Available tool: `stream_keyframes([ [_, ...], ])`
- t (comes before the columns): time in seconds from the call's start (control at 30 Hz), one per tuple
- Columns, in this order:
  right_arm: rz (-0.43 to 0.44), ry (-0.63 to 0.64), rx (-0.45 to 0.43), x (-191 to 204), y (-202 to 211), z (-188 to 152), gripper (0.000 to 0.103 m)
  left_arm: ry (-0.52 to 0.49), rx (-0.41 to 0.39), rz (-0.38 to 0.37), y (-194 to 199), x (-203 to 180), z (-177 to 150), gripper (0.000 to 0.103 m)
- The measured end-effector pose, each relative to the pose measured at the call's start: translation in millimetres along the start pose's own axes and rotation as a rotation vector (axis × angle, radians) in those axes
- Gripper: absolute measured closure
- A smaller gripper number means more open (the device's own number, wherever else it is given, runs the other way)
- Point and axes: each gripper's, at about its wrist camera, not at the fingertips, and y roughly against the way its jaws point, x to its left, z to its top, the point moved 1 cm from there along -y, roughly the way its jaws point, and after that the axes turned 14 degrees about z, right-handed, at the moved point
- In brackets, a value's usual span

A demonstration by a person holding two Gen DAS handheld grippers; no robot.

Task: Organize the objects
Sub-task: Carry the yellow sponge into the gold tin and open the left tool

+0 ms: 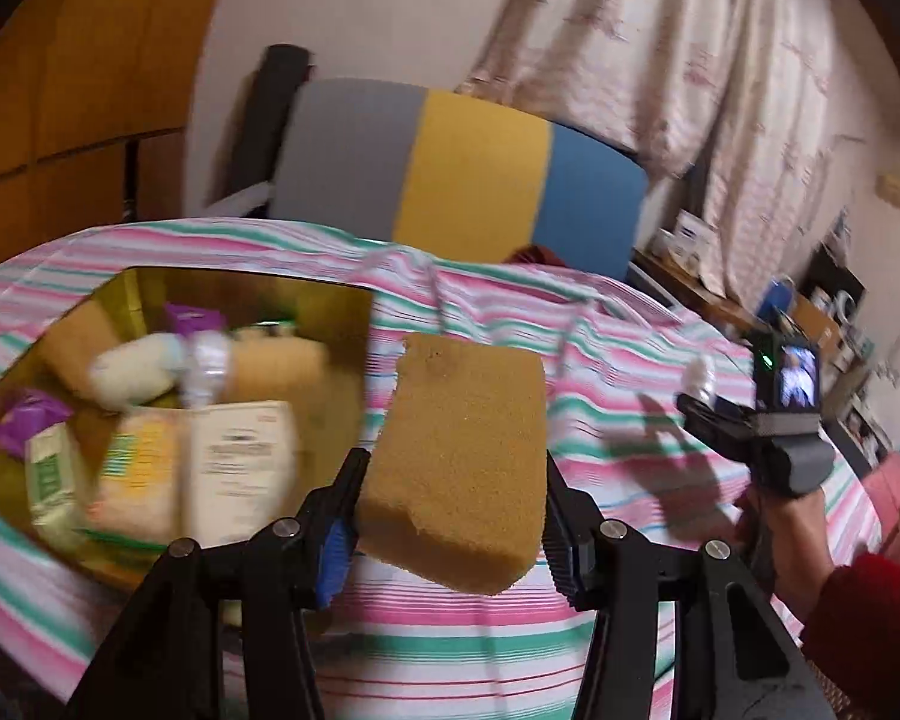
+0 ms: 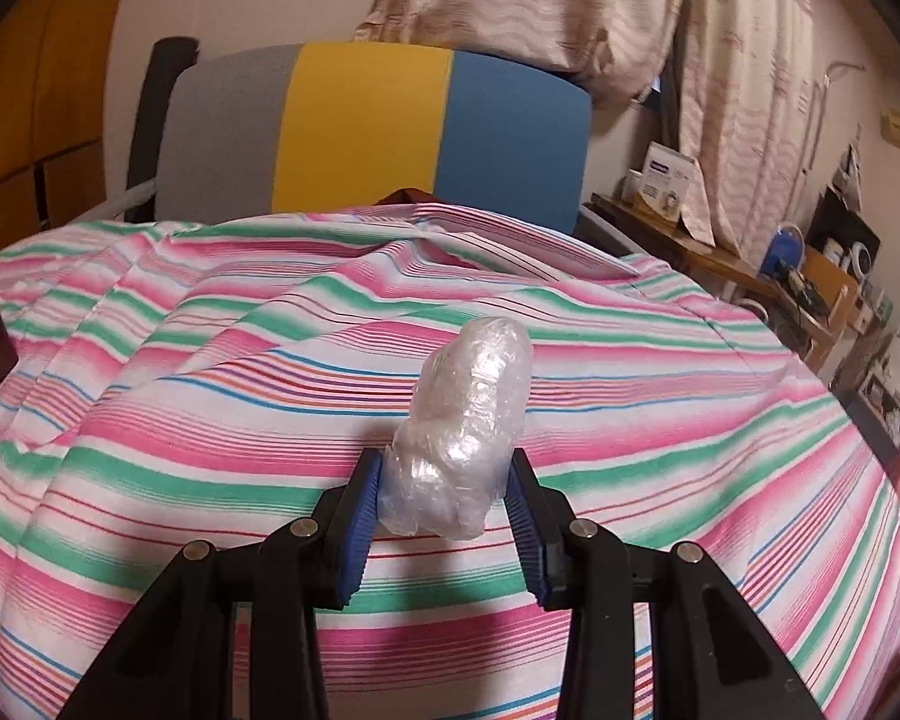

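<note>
My left gripper (image 1: pixel 450 492) is shut on a tan-yellow sponge block (image 1: pixel 459 462), held above the striped cloth just right of a yellow box (image 1: pixel 342 354). The box holds several packets, a cream roll and a white carton. My right gripper (image 2: pixel 447 492) is shut on a clear crumpled plastic-wrap bundle (image 2: pixel 468 420), lifted over the striped cloth (image 2: pixel 210 420). In the left wrist view the right gripper (image 1: pixel 699 381) appears at the right with the bundle (image 1: pixel 701 375) at its tip, held by a hand in a red sleeve (image 1: pixel 864 612).
A pink, green and white striped cloth (image 1: pixel 450 648) covers the surface. Behind it stands a chair back (image 2: pixel 378 132) in grey, yellow and blue. A cluttered wooden shelf (image 2: pixel 750 264) runs along the right wall under patterned curtains (image 2: pixel 720 60).
</note>
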Motion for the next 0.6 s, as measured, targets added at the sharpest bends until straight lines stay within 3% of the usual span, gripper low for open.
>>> stream_keyframes([
  [0.23, 0.063, 0.021, -0.046, 29, 24, 6, 0.063, 0.116, 0.003, 0.074, 3, 58, 9, 0.050],
  [0.6, 0.321, 0.012, -0.159, 121, 76, 25, 0.063, 0.211, 0.114, 0.195, -21, 137, 21, 0.050],
])
